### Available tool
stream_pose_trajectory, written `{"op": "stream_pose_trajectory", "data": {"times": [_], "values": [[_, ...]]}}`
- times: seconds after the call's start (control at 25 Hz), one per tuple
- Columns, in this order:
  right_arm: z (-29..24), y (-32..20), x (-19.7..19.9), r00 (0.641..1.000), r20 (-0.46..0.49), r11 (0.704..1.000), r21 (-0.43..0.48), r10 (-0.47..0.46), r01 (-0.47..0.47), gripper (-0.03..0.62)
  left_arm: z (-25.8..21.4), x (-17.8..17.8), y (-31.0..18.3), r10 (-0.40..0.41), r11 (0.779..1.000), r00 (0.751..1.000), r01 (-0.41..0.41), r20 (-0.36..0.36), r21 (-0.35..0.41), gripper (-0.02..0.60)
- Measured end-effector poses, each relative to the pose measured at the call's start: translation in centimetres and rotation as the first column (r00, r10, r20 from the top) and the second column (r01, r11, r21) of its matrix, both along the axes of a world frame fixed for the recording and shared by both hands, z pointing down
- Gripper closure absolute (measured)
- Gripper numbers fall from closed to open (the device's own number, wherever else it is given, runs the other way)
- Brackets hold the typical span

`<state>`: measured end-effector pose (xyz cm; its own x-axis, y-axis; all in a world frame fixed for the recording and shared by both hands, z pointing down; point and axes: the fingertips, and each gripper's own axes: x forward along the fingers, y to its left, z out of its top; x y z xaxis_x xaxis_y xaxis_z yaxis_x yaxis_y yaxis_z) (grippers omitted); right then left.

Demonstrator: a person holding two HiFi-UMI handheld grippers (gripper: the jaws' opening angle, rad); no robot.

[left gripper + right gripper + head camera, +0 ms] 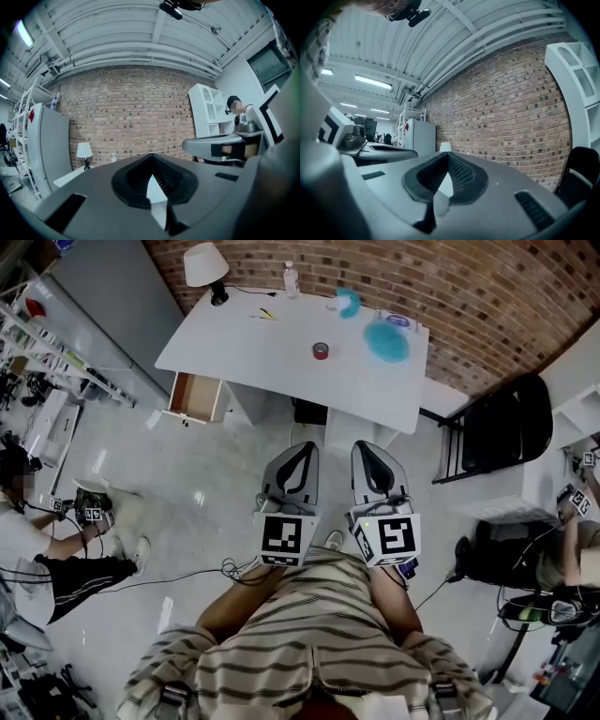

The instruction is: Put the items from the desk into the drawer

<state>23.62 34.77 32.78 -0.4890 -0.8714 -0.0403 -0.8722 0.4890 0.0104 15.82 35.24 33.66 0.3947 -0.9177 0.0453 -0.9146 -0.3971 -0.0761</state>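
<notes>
1. The left gripper [151,158], grey with black ribbed pads, has its jaws pressed together to a point. There is nothing between them, and it points level toward the wall.
2. The right gripper [447,157] stands the same way: jaws closed tip to tip, empty and level.
3. In the head view the two grippers lie side by side, close but apart, in front of the person's striped shirt [309,643]. Both are well short of the desk and touch none of its items.
4. One white rectangular desk [262,357] stands ahead against the red brick wall [450,292].
5. One wooden drawer [195,397] is pulled open under the desk's left end, showing its brown inside.
6. All the items lie on the desk top, well apart from the drawer.
   - One white table lamp [206,265] stands at the far left corner.
   - One clear plastic bottle [292,279] stands near the far edge.
   - One red roll of tape [321,351] lies near the middle.
   - Two turquoise fluffy things lie at the right end, a larger one [386,339] and a smaller one [349,302].
   - One white and blue packet [398,322] lies at the right end.
   - A few thin yellow sticks [267,315] are too small to count.
7. One black folding chair [511,427] stands to the right of the desk.
8. Two other people sit at the room's edges, one at the left [37,559] and one at the right [577,559].
</notes>
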Motion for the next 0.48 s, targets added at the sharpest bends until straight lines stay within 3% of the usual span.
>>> {"op": "stream_pose_trajectory", "data": {"times": [0.48], "values": [[1.7,-1.3,4.1,0.997,0.026,0.997,-0.013,-0.074,0.074,0.583,2.8,4.3,0.0,-0.07,0.996,0.996,0.072,0.049,-0.044,0.578]]}}
